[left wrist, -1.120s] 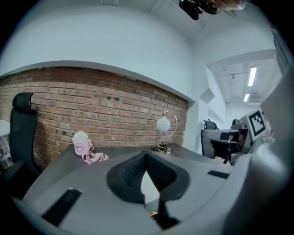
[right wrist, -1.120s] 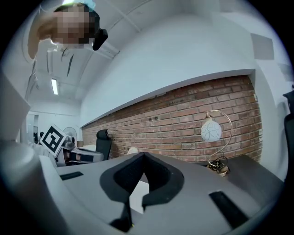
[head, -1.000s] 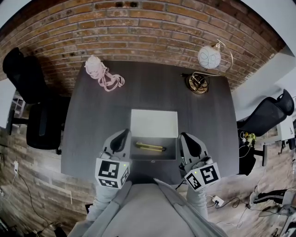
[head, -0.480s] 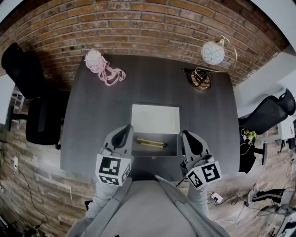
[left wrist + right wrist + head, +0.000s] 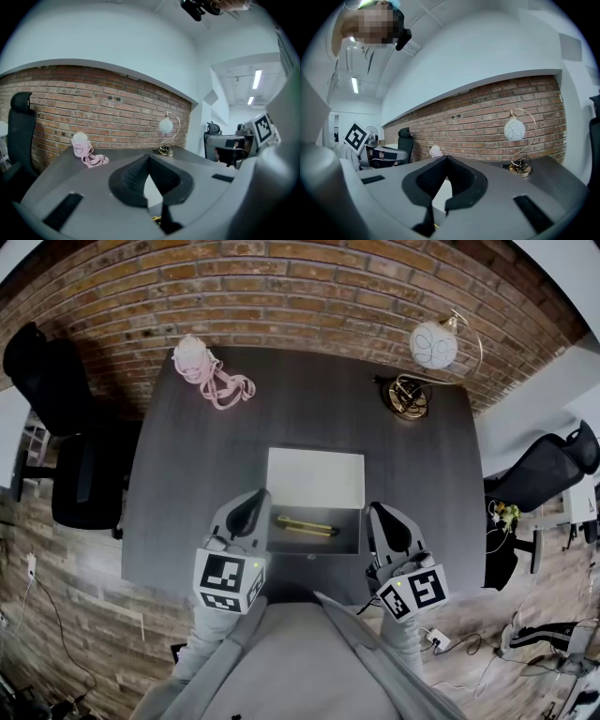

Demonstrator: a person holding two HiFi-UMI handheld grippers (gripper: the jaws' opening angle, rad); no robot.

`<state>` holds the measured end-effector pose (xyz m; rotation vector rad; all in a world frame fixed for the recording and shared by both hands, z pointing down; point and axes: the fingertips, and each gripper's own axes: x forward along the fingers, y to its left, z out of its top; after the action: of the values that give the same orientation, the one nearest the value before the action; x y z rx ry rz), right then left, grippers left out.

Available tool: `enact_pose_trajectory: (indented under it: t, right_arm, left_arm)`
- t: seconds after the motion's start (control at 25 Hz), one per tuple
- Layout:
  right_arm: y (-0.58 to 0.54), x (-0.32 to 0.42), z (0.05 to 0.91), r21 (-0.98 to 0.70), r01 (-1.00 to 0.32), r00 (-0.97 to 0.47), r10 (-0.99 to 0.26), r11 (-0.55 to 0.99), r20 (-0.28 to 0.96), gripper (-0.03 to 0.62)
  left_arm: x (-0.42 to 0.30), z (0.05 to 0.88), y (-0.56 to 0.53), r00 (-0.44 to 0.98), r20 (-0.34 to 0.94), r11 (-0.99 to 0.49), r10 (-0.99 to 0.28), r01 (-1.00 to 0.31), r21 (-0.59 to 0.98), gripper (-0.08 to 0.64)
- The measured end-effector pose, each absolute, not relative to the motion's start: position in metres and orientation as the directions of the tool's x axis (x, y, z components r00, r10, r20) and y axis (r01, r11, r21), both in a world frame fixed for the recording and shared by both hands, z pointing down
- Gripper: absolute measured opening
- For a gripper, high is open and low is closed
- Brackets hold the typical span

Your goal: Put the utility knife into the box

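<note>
A yellow utility knife lies flat inside the open grey box, whose white lid is folded back away from me. My left gripper rests just left of the box, its jaws together and empty. In the left gripper view its tips meet, and a sliver of the yellow knife shows below them. My right gripper sits just right of the box, also shut on nothing, as its tips show in the right gripper view.
The box stands on a dark table by a brick wall. A pink corded item lies at the far left corner and a globe lamp at the far right. Black chairs flank the table.
Only the head view has shifted a little. Both grippers, the box and the knife keep their places.
</note>
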<state>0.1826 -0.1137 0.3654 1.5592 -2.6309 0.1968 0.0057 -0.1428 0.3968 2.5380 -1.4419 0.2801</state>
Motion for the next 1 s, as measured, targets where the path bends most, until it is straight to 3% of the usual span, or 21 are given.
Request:
enact_pose_trajectory:
  t: [1.0]
  right_arm:
    - [-0.115,0.178,0.377,-0.053,-0.869,-0.493,-0.854,0.491,0.170,0.017]
  left_arm:
    - [0.005,0.401,-0.143,0.485,0.280,-0.481,-0.828,-0.872,0.090,0.018]
